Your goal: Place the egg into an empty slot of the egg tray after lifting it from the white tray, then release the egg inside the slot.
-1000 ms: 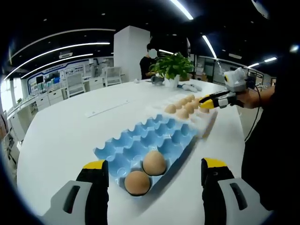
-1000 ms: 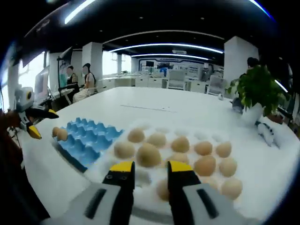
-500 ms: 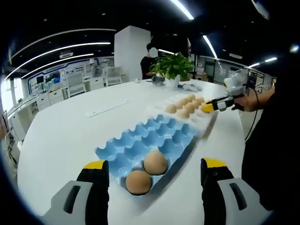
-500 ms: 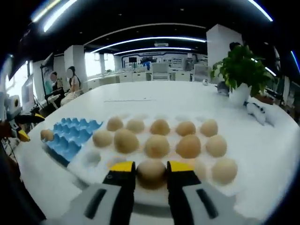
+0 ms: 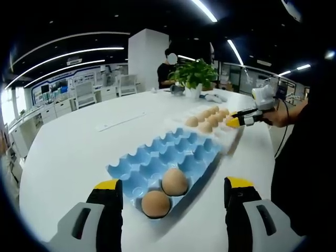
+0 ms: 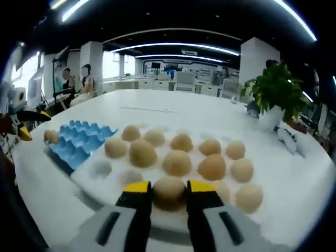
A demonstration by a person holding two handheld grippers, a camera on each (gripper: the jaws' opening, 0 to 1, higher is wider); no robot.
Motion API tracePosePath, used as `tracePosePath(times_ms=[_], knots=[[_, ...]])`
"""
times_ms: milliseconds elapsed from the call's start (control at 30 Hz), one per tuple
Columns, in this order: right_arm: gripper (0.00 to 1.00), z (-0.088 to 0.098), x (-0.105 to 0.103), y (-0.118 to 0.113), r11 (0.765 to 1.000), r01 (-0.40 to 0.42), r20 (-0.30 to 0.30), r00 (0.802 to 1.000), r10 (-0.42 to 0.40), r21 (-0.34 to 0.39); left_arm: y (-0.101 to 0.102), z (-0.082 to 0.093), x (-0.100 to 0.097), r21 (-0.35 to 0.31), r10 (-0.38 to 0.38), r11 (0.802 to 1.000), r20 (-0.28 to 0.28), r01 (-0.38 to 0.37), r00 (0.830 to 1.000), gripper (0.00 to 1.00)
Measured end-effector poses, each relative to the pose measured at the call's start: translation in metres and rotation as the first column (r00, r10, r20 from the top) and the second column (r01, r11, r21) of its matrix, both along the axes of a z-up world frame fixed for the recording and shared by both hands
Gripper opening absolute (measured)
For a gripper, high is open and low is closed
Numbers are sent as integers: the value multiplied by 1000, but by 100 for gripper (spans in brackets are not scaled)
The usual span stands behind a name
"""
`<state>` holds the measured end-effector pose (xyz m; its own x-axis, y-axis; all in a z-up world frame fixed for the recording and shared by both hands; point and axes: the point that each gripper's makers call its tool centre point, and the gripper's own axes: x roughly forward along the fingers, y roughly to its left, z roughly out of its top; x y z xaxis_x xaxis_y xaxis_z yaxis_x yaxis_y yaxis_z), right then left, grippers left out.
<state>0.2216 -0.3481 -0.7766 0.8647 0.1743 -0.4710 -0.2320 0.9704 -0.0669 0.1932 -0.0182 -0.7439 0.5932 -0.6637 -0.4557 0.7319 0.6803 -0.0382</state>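
Note:
The blue egg tray (image 5: 167,153) lies in front of my left gripper (image 5: 173,184), which is open wide just short of it. Two brown eggs (image 5: 175,181) fill its nearest slots. Beyond it sits the white tray (image 5: 229,137) with several eggs, and my right gripper (image 5: 238,119) reaches over its far end. In the right gripper view, my right gripper (image 6: 169,188) is shut on a brown egg (image 6: 169,192) at the near row of the white tray (image 6: 100,169). The blue egg tray (image 6: 79,145) lies to the left there, with the left gripper (image 6: 25,126) past it.
A potted plant (image 5: 194,74) (image 6: 275,93) stands at the far side of the round white table (image 5: 73,147). A person's hand (image 5: 283,111) holds the right gripper. People sit and stand at desks in the background (image 6: 85,80).
The right gripper came down and forward over the white tray, and a near-row egg now sits between its jaws. The left gripper and blue tray have barely shifted.

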Motion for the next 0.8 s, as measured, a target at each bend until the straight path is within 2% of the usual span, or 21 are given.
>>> tracePosePath(times_ms=[100,333,467,800], knots=[[24,0,0,-1,1000,-6,-10,1000,6,2,-1,0,0,-1,-2,1000,1,2,1000,79],[24,17,0,-5,999,6,4,1000,-6,54,-3,1,0,-7,-7,1000,4,7,1000,79],[24,17,1,-5,998,-4,2,1000,4,58,-4,2,2,-7,-10,1000,7,10,1000,79],[24,25,4,7,994,-17,9,1000,16,104,-2,1,2,-7,-10,1000,6,10,1000,79]])
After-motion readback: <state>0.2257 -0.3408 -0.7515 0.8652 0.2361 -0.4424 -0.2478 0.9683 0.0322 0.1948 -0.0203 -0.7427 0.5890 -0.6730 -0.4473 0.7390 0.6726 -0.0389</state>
